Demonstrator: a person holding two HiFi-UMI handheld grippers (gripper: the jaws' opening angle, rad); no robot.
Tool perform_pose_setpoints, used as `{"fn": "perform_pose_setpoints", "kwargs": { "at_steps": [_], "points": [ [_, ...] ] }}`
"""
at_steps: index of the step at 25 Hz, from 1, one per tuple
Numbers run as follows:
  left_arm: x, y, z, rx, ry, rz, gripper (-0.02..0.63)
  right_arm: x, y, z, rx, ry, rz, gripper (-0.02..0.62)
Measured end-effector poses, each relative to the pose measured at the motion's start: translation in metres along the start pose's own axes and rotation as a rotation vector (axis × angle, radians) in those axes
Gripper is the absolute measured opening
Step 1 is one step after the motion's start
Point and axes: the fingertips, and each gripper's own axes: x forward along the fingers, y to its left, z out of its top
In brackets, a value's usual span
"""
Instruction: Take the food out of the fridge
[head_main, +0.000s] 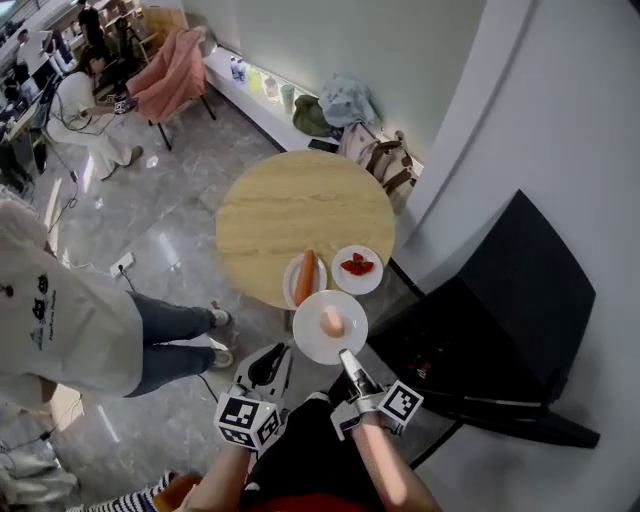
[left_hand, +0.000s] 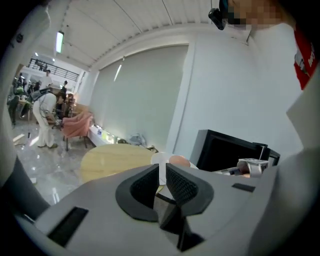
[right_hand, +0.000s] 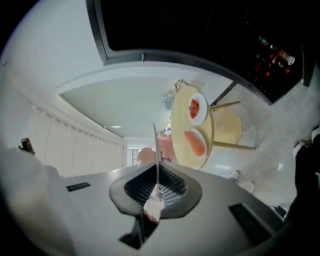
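Observation:
My right gripper (head_main: 345, 353) (right_hand: 156, 169) is shut on the near rim of a white plate (head_main: 312, 340) (right_hand: 155, 142) and holds it in the air by the round wooden table (head_main: 290, 205). A peach-coloured piece of food (head_main: 331, 322) (right_hand: 146, 155) lies on that plate. On the table stand a plate with an orange sausage-shaped food (head_main: 305, 277) (right_hand: 196, 143) and a plate with red pieces (head_main: 357, 266) (right_hand: 194, 107). My left gripper (head_main: 278, 358) (left_hand: 161, 169) hovers just left of the held plate (left_hand: 159, 159), its jaws a narrow slit apart and gripping nothing. The black fridge (head_main: 500, 300) (left_hand: 225, 150) stands open at the right.
A person in a white top and jeans (head_main: 70, 325) stands at the left, feet near the table. Bags (head_main: 375, 150) lean on the wall behind the table. A pink chair (head_main: 170, 75) and a seated person (head_main: 80, 110) are farther back.

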Motion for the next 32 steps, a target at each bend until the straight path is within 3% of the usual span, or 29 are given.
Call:
{"fn": "perform_pose_setpoints", "kwargs": {
  "at_steps": [3,6,12,20,32],
  "points": [
    [-0.025,0.032,0.010,-0.023,-0.033,0.092,0.046,0.034,0.004,-0.030,0.017,0.078,0.012,0.017],
    [-0.038,0.064,0.012,-0.038,-0.051,0.173,0.046,0.062,-0.008,-0.052,0.001,0.133,-0.034,0.018],
    [-0.054,0.117,0.021,-0.072,-0.106,0.296,0.046,0.133,-0.044,-0.083,0.066,0.154,-0.128,0.017],
    [-0.065,0.144,-0.004,-0.133,-0.097,0.373,0.046,0.226,-0.110,-0.080,0.054,0.164,-0.230,0.018],
    [-0.043,0.169,-0.034,-0.175,-0.031,0.391,0.046,0.274,-0.176,-0.061,0.072,0.136,-0.367,0.018]
  ]
}}
